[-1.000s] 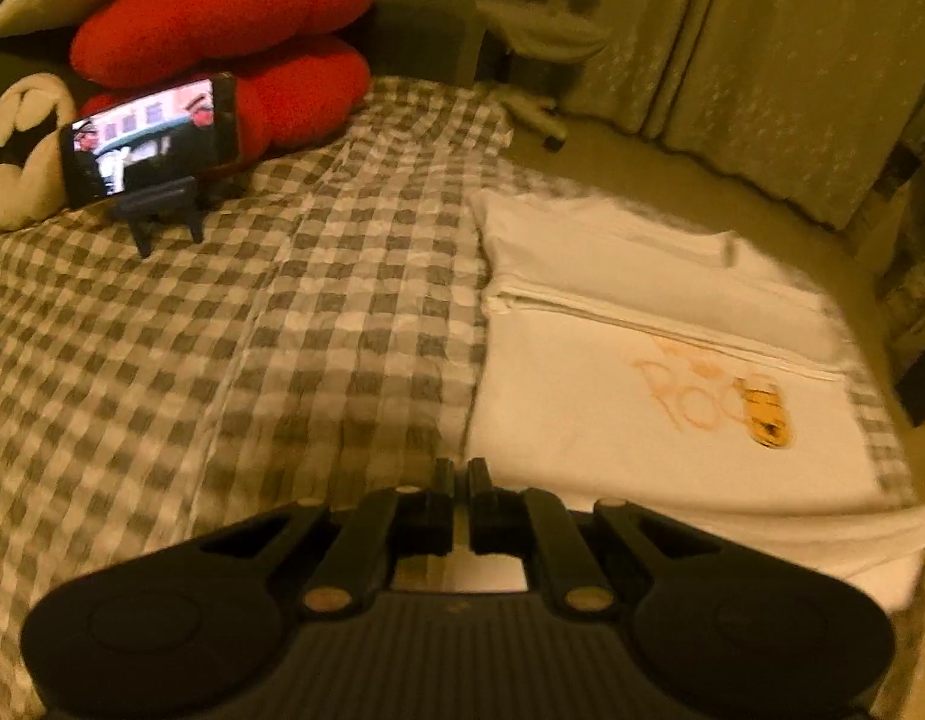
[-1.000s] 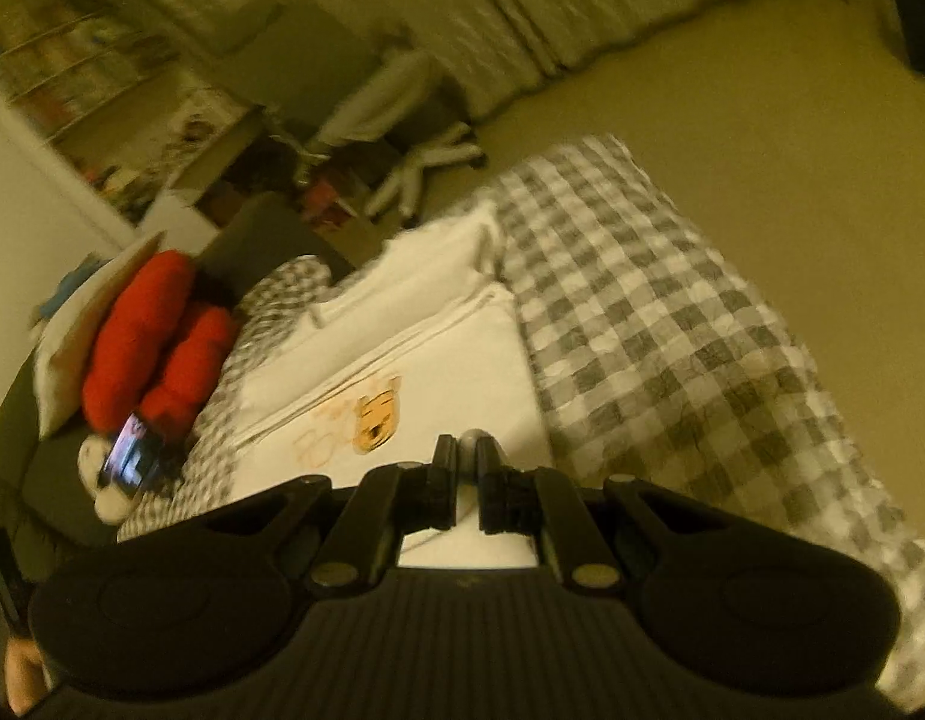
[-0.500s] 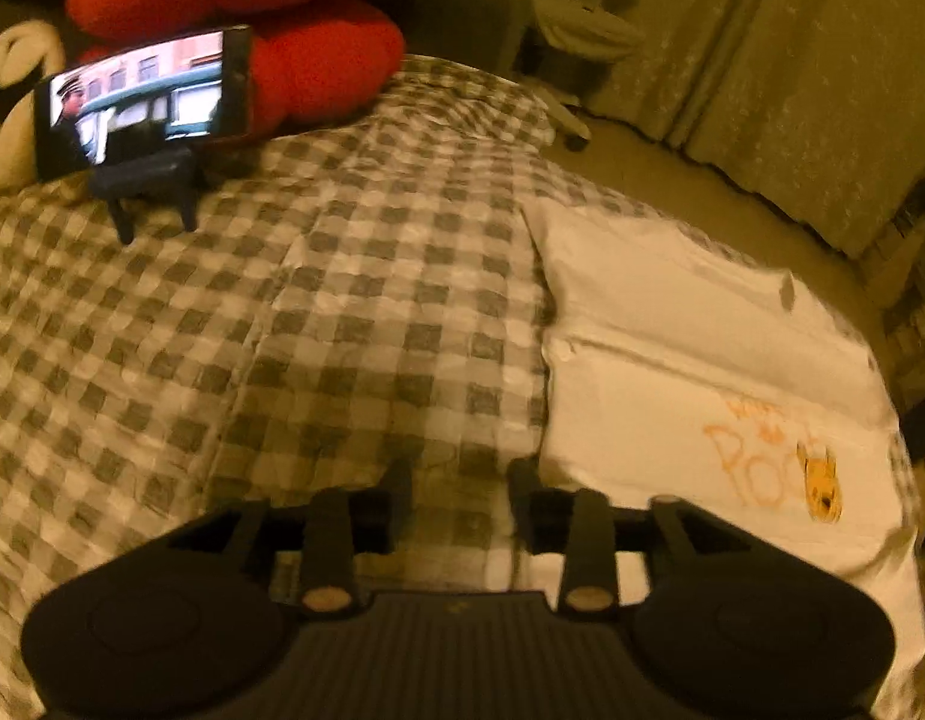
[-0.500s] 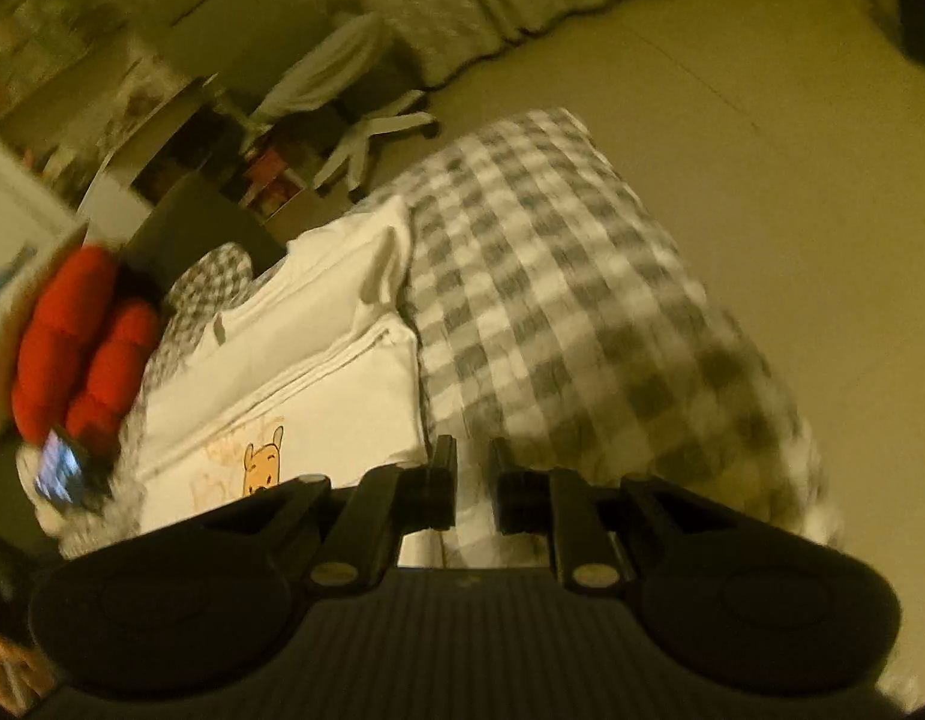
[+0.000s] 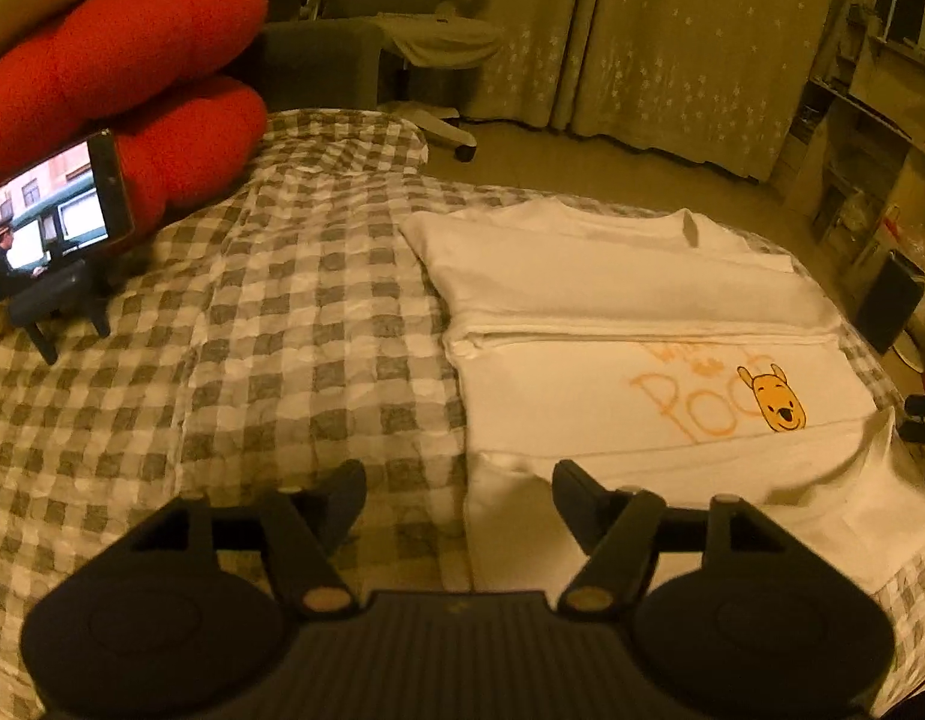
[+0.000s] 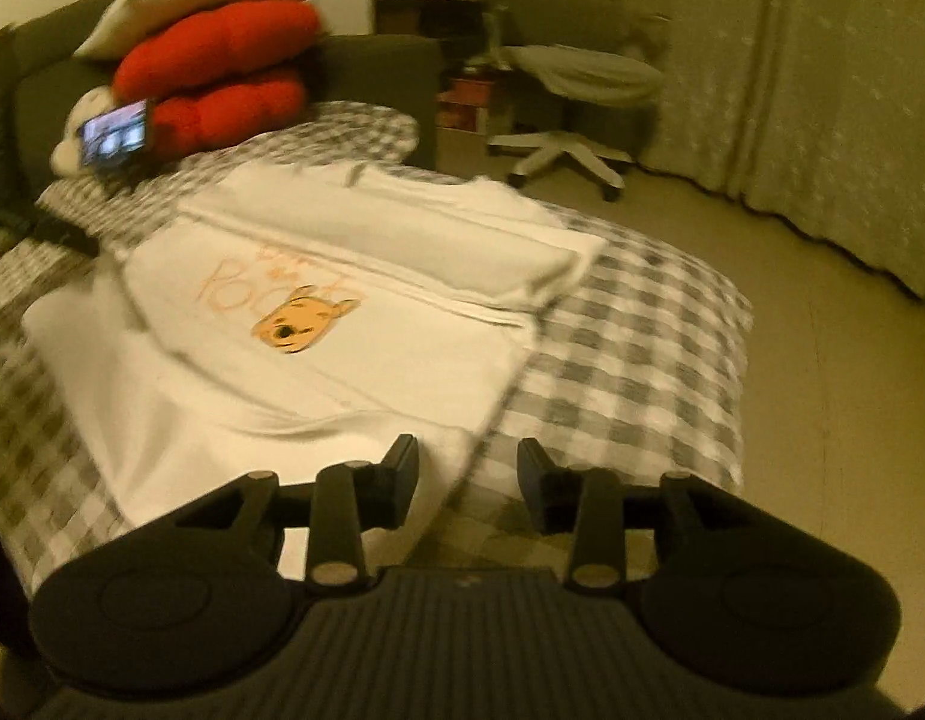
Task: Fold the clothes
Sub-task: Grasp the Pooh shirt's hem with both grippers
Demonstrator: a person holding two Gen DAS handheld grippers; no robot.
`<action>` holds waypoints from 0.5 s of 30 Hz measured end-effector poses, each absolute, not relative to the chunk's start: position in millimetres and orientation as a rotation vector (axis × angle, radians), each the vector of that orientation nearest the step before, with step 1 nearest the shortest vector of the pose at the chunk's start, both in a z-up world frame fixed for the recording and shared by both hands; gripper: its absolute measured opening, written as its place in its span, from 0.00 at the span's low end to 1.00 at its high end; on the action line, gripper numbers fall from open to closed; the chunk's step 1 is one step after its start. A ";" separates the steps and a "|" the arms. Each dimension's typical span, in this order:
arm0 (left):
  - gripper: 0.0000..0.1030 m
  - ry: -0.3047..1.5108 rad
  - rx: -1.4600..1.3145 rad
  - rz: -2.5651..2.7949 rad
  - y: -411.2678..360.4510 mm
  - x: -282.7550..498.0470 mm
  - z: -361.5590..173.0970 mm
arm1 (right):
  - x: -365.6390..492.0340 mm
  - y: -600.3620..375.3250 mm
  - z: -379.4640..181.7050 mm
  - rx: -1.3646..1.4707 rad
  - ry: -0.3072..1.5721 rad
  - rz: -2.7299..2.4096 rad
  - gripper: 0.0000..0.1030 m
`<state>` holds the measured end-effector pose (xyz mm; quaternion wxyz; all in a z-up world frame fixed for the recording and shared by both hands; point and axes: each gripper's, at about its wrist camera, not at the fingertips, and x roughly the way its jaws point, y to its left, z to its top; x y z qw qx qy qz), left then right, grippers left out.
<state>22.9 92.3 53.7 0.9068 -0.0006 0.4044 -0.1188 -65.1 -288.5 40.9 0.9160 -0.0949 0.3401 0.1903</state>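
Observation:
A white T-shirt point(image 5: 630, 396) with an orange bear print lies partly folded on the checked bedspread point(image 5: 282, 330), its sides turned in lengthways. My left gripper point(image 5: 459, 483) hovers over the shirt's near left corner, jaws opening, with only the cloth edge below the gap. In the right wrist view the same shirt point(image 6: 318, 324) runs away to the upper left. My right gripper point(image 6: 467, 468) hangs over its near right corner, jaws opening, pads clear of the fabric. The right gripper's tip point(image 5: 921, 417) peeps in at the left view's right edge.
A phone point(image 5: 48, 222) on a small stand plays a video at the far left of the bed, in front of red cushions point(image 5: 126, 84). An office chair point(image 6: 576, 96) stands on the floor beyond the bed. Curtains point(image 5: 672, 42) and shelves point(image 5: 870, 138) line the room.
Both grippers were shut a second ago and now stand open. The left one shifted left along the shirt's near edge. The right view rolled strongly, and the bed now appears level.

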 end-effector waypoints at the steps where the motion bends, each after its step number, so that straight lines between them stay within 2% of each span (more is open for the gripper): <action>1: 0.67 0.827 0.000 -0.239 94.3 23.0 54.2 | -64.1 -285.6 41.3 -0.212 0.692 0.395 0.39; 7: 0.67 0.802 0.141 -0.273 87.9 21.6 48.8 | -51.8 -275.1 40.1 -0.278 0.669 0.391 0.39; 8: 0.66 0.810 0.173 -0.243 85.7 22.5 45.3 | -50.2 -276.4 38.5 -0.269 0.674 0.397 0.35; 10: 0.58 0.810 0.192 -0.224 82.8 24.0 42.4 | -47.2 -280.2 35.6 -0.245 0.684 0.407 0.15; 15: 0.49 0.773 0.231 -0.269 68.7 22.6 41.3 | -43.7 -286.6 36.1 -0.173 0.705 0.380 0.08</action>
